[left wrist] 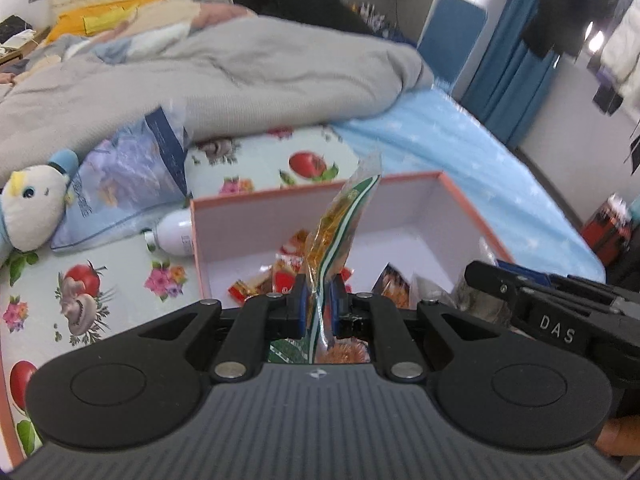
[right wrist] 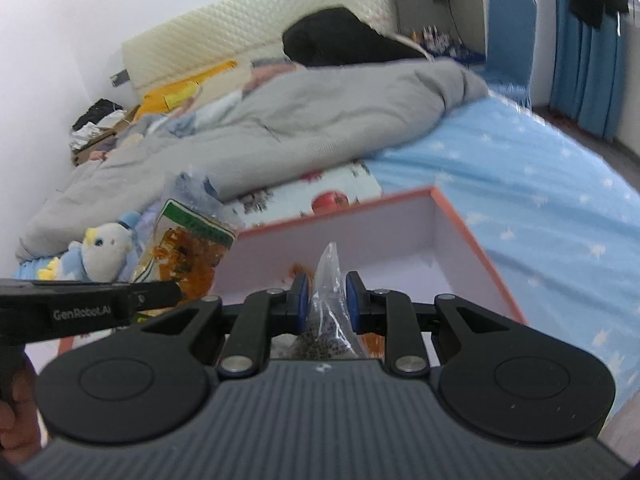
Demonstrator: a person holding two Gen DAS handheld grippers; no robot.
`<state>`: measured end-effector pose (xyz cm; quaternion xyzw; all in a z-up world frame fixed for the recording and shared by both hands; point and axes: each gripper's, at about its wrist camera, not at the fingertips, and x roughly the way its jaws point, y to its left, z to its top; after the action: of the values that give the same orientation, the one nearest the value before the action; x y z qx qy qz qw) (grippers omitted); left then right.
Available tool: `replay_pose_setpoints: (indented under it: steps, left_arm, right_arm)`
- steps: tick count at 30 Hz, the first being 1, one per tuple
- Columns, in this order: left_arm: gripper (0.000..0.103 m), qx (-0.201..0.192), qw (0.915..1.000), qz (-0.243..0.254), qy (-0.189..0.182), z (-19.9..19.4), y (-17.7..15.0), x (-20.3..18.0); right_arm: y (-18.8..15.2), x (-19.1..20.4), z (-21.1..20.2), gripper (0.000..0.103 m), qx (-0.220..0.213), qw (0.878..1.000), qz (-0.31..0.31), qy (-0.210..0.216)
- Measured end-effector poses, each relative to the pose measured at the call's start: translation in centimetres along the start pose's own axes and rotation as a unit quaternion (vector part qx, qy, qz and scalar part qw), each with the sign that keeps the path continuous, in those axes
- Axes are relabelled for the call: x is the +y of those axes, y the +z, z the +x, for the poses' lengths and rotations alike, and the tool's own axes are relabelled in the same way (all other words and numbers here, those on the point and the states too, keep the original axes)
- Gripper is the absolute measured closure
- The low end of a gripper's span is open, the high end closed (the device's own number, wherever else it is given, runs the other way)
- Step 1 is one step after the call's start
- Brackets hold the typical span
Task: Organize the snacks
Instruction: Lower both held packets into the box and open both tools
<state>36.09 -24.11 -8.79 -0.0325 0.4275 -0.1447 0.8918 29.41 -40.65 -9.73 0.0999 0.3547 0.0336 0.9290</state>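
Orange edges run round the white box (left wrist: 448,208) that sits on the flowery cloth (left wrist: 120,280) on the bed. Some red and orange snack packs (left wrist: 280,276) already lie on its floor, so part of the job looks done. The left gripper (left wrist: 318,304) is pinching a tall see-through bag of orange snacks (left wrist: 340,228) with a green stripe, and holds it upright, right over the near edge of the box. The right gripper (right wrist: 325,300) is pinching a clear bag of small dark bits (right wrist: 328,312), also just above the near side of the box. I think both bags go in next, so each gripper has to reach over the wall and let go. Beside the box, on the cloth, lie a white bottle (left wrist: 174,232), a big blue bag (left wrist: 132,176) and a soft toy bird (left wrist: 34,208). I cannot tell if the blue bag holds snacks. If it does, it is left to pack. A grey blanket (left wrist: 240,68) is heaped behind.
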Motion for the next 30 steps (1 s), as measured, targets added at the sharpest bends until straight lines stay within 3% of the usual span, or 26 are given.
replay_pose_setpoints:
  steps: [9, 12, 14, 15, 22, 30]
  left_arm:
    - [0.089, 0.044, 0.9990, -0.005, 0.003, 4.7, -0.1, 0.0]
    - [0.078, 0.052, 0.9986, -0.004, 0.011, 5.4, -0.1, 0.1]
    - [0.061, 0.057, 0.9983, -0.005, 0.008, 5.5, -0.1, 0.1]
    - [0.058, 0.055, 0.9984, -0.004, 0.009, 5.4, -0.1, 0.1]
    - [0.055, 0.024, 0.9997, 0.002, 0.000, 1.9, 0.6, 0.2]
    - [0.055, -0.020, 0.9997, 0.015, -0.008, -5.1, 1.7, 0.3]
  right_arm:
    - [-2.1, -2.1, 2.8, 0.081, 0.031, 0.999, 0.018, 0.000]
    - [-2.0, -2.4, 3.2, 0.081, 0.033, 0.999, 0.018, 0.001]
    - [-2.0, -2.5, 3.2, 0.081, 0.033, 0.999, 0.020, 0.003]
    - [-1.9, -2.5, 3.1, 0.081, 0.032, 0.999, 0.021, 0.003]
    - [-1.0, -1.7, 1.1, 0.081, 0.010, 1.000, 0.024, 0.006]
    - [1.2, 0.7, -4.1, 0.081, -0.041, 0.999, 0.015, 0.017]
